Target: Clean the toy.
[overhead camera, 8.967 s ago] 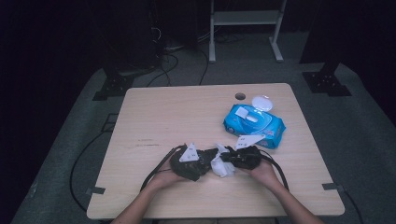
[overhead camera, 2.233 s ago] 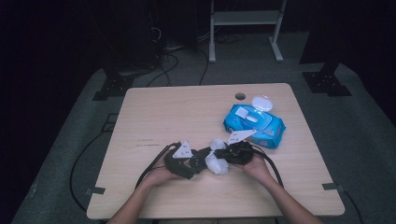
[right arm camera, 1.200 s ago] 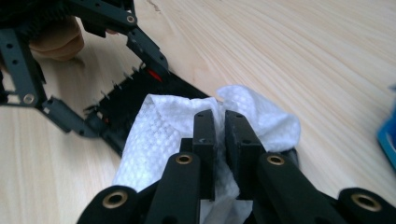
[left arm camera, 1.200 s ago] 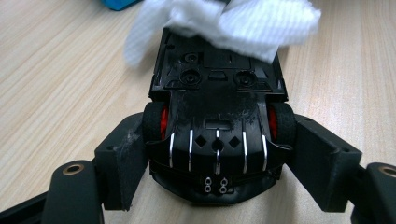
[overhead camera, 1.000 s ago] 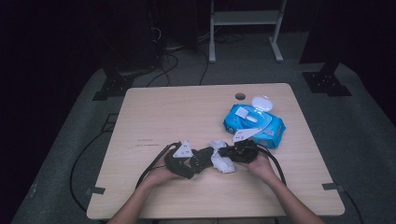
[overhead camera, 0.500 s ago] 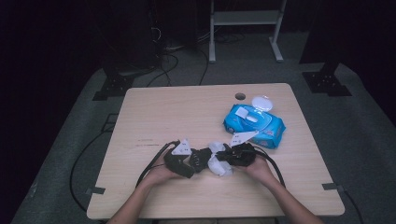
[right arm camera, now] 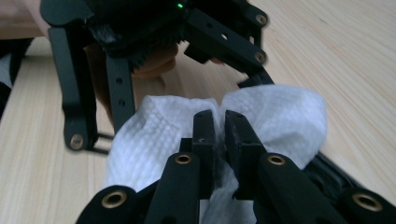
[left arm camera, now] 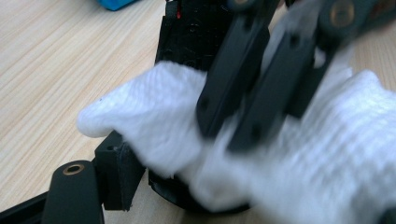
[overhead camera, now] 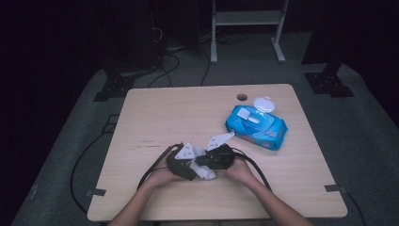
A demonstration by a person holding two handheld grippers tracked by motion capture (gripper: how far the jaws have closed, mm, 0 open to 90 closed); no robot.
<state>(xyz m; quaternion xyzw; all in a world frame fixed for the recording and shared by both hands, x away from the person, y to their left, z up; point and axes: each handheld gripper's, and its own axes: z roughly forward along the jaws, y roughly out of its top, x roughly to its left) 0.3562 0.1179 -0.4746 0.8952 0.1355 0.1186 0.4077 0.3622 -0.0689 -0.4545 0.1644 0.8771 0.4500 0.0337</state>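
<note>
A crumpled white wipe [overhead camera: 205, 173] lies between my two grippers near the table's front edge. My right gripper [right arm camera: 219, 126] is shut on a fold of the wipe [right arm camera: 280, 116], its pads almost together. My left gripper [overhead camera: 187, 165] faces it with its jaws set wide. One of its pads [left arm camera: 122, 163] rests against a black round object [left arm camera: 173, 192] that sits under the wipe [left arm camera: 154, 107]. The other pad is hidden by the cloth. In the left gripper view the right gripper's fingers [left arm camera: 252, 107] cross the wipe.
A blue wipes pack [overhead camera: 256, 126] with its white lid flipped open lies at the back right, close to a small hole [overhead camera: 242, 97] in the tabletop. Black cables [overhead camera: 155, 169] trail from both grippers toward the front edge. The table's [overhead camera: 155, 117] left and back parts are bare wood.
My right gripper has slid left with the wipe, closing in on the left gripper. The left hand has stayed where it was.
</note>
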